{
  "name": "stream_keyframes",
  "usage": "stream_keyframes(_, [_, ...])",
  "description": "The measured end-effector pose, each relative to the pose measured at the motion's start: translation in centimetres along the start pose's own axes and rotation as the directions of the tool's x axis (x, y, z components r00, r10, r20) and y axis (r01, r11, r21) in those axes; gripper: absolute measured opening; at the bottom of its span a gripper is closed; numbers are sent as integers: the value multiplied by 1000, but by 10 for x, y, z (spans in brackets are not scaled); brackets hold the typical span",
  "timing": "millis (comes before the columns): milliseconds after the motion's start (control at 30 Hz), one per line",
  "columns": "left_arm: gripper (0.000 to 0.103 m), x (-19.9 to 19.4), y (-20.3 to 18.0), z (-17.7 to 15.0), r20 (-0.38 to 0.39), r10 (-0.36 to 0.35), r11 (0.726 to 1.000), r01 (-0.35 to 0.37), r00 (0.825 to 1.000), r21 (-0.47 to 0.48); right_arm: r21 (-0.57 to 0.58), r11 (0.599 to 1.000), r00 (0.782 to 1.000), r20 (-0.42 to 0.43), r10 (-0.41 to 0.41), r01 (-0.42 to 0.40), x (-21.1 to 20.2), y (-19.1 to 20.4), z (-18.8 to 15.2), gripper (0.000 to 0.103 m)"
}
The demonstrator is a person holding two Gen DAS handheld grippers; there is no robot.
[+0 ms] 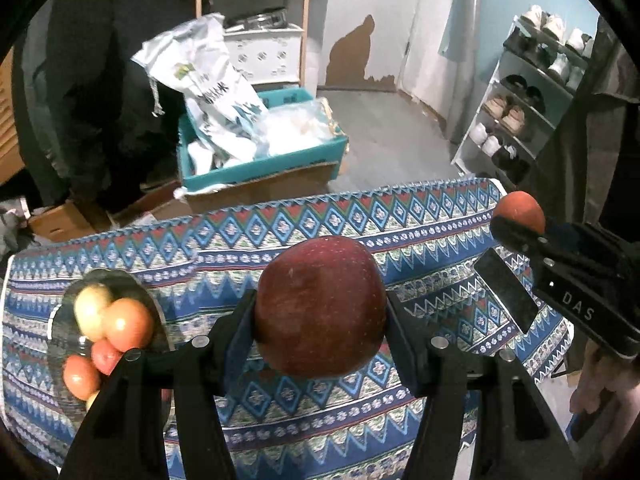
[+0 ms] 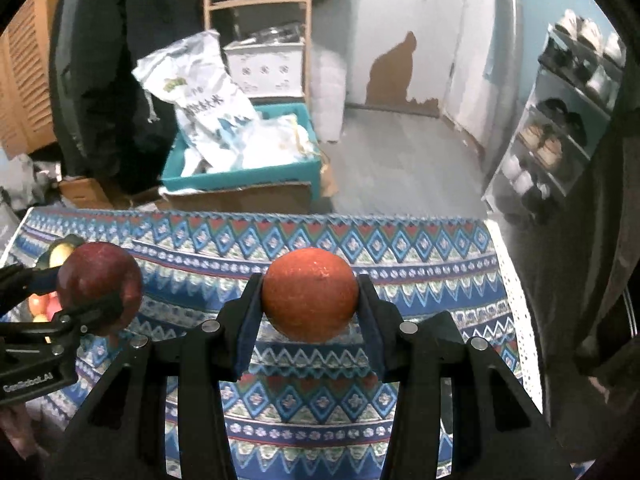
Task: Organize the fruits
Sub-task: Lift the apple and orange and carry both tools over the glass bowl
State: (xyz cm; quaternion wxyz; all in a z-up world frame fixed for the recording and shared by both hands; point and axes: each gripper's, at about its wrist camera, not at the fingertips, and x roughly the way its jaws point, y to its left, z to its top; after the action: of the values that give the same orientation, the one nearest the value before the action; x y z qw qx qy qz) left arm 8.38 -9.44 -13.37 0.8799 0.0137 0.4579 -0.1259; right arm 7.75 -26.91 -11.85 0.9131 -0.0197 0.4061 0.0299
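While the left gripper [image 1: 320, 316] fingers clamp a dark red round apple [image 1: 320, 306], the right gripper [image 2: 310, 300] fingers hold a round orange fruit [image 2: 310, 294] above the patterned blue cloth-covered bench [image 2: 320, 392].

The left gripper's [image 1: 320, 312] arms hide the near side of the clear bowl [image 1: 60, 320] at the table's left edge, so its lowest fruits [image 1: 80, 376] cannot be counted. In the right wrist view the dark red apple [image 2: 100, 292] covers most of that bowl. The shoes on the rack [image 1: 516, 112] are blurred. The print on the white sack [image 1: 208, 84] is too small to read.
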Motion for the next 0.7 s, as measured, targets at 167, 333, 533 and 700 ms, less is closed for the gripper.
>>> stream_keyframes(167, [62, -23, 16, -2, 30, 13, 1000, -13, 999, -4, -25, 999, 999, 26, 30, -29, -12, 19, 9, 44])
stream_keyframes(333, [62, -44, 35, -5, 57, 26, 999, -25, 998, -23, -49, 996, 997, 43, 70, -68, -21, 40, 15, 44])
stream_keyframes(533, [62, -63, 58, -14, 76, 47, 998, -44, 996, -42, -92, 990, 992, 56, 115, -109, -29, 70, 20, 44])
stream_keyframes(700, [62, -74, 82, -22, 83, 77, 995, -71, 994, -72, -135, 980, 986, 61, 153, -144, -32, 99, 24, 44])
